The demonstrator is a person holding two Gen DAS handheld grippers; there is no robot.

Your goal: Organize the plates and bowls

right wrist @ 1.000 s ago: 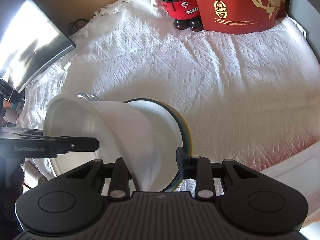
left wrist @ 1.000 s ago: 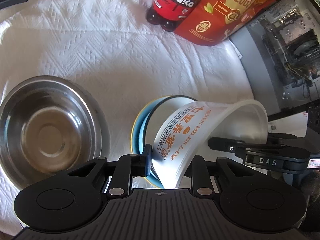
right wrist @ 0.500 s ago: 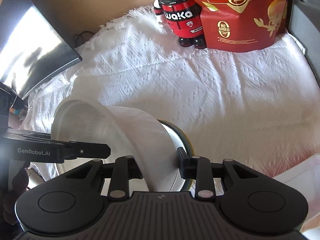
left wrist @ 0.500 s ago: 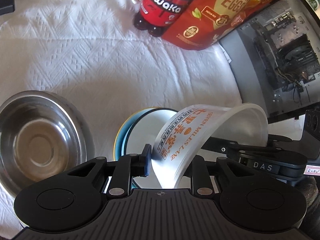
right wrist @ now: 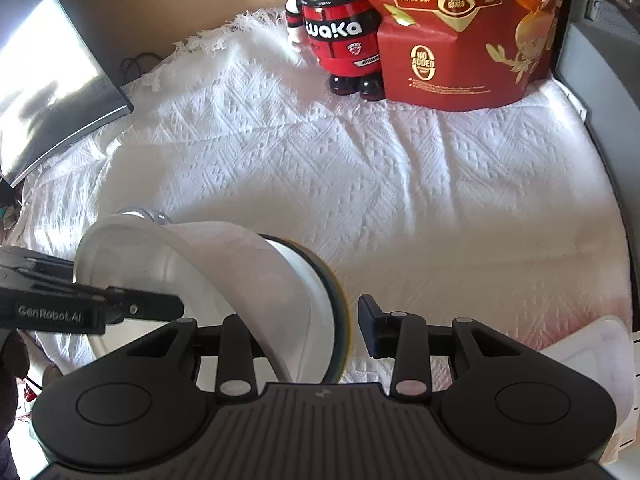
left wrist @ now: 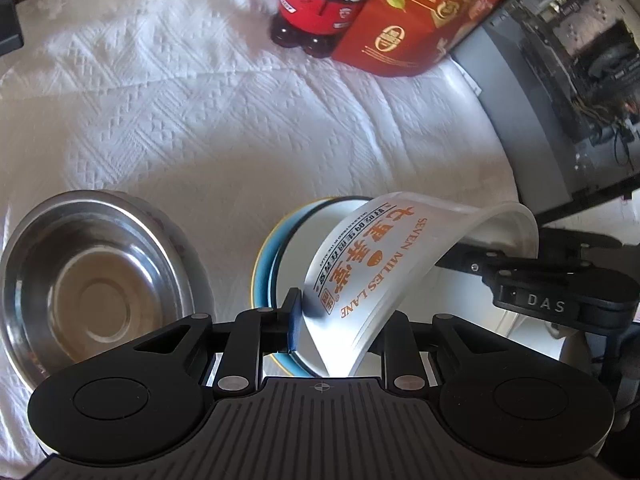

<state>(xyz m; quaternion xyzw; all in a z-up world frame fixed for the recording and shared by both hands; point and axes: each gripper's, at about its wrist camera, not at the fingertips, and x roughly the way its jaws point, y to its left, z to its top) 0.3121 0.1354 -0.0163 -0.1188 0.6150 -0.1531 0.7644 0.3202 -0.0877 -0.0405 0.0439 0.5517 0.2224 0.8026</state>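
**Plastic bowl tipped over the stacked dishes, right jaws easing off**

The left hand-held gripper (left wrist: 338, 326) clamps the near rim of a translucent white plastic bowl (left wrist: 384, 256) printed in orange with "SEVEN MILES LANE". The bowl is tilted on its side above a white enamel bowl (left wrist: 316, 224) that sits nested in a blue plate (left wrist: 266, 256) on the white textured tablecloth (left wrist: 200, 120).

The right hand-held gripper (right wrist: 304, 332) has just been opening; the bowl's wall and the stack's rim lie between its jaws, and its right finger (right wrist: 370, 316) stands clear of them.

To the left sits an empty steel bowl (left wrist: 92, 284). At the far edge stand a red "waka" figurine (right wrist: 340, 36) and a red snack bag (right wrist: 460, 32).
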